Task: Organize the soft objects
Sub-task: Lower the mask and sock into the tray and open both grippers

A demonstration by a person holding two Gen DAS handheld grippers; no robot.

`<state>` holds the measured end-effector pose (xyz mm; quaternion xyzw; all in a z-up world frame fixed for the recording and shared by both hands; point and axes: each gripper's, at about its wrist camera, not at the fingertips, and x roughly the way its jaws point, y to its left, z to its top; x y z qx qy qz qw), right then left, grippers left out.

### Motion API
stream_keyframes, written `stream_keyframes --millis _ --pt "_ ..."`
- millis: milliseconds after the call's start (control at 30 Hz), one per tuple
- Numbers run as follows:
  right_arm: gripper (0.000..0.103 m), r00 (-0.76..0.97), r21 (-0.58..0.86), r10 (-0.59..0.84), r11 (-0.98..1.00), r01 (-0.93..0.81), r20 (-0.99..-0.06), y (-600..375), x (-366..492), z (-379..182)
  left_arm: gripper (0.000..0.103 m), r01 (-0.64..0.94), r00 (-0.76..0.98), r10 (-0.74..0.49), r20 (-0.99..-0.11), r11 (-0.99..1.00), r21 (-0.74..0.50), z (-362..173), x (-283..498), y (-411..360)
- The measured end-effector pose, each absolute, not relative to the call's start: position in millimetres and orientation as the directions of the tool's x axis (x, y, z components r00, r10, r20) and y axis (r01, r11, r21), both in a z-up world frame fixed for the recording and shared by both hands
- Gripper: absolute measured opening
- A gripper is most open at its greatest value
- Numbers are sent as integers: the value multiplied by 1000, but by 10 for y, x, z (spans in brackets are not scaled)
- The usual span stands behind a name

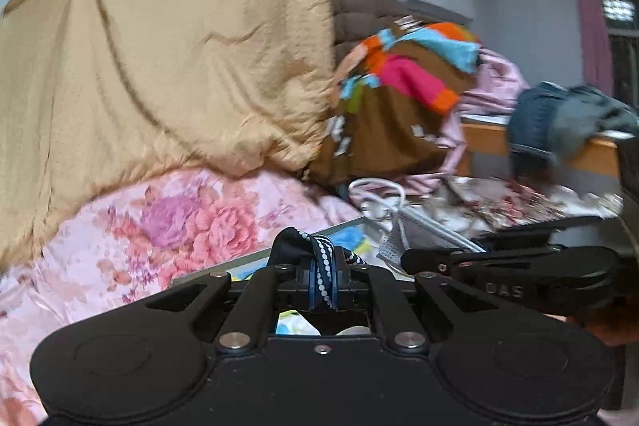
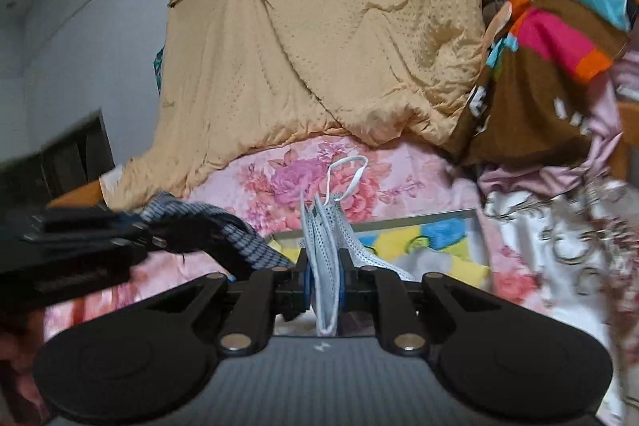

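Now we see the left gripper (image 1: 322,284) clamped on a navy, white-dotted fabric strip (image 1: 321,258). Our right gripper (image 2: 324,284) pinches a folded pale-blue face mask (image 2: 325,266), its white loop (image 2: 346,174) at frame centre.

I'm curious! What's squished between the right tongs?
A folded pale blue face mask, pinched in the right tongs; its white ear loop sticks up. The right wrist view shows it.

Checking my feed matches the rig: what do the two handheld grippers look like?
Both the left gripper and right gripper are matte black, with rounded lobed bodies, silver pivot screws, angled linkage bars and blue-lined fingers. No cables or sleeves visible.
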<state>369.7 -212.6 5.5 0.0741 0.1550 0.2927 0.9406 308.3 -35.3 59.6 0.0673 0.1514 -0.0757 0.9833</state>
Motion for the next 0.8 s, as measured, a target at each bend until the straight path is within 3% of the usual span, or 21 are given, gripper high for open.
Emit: stream_keyframes --millis 300,433,700,800 --pt "14 756 320 573 815 -484 -316 -2016 4164 -270 7 97 916 -43 -399 988 117 235 3846 -151" --pt "27 735 372 568 816 -443 -371 -2017 4273 -365 7 82 877 -40 -479 994 68 36 3995 -98" --pt "34 716 391 564 819 -421 -411 -1986 4305 -444 9 86 822 -70 -565 996 1 -157 4063 -55" --pt "41 717 385 561 822 -421 -414 -1974 4291 -437 13 84 814 -74 -576 996 -9 -162 4050 -51"
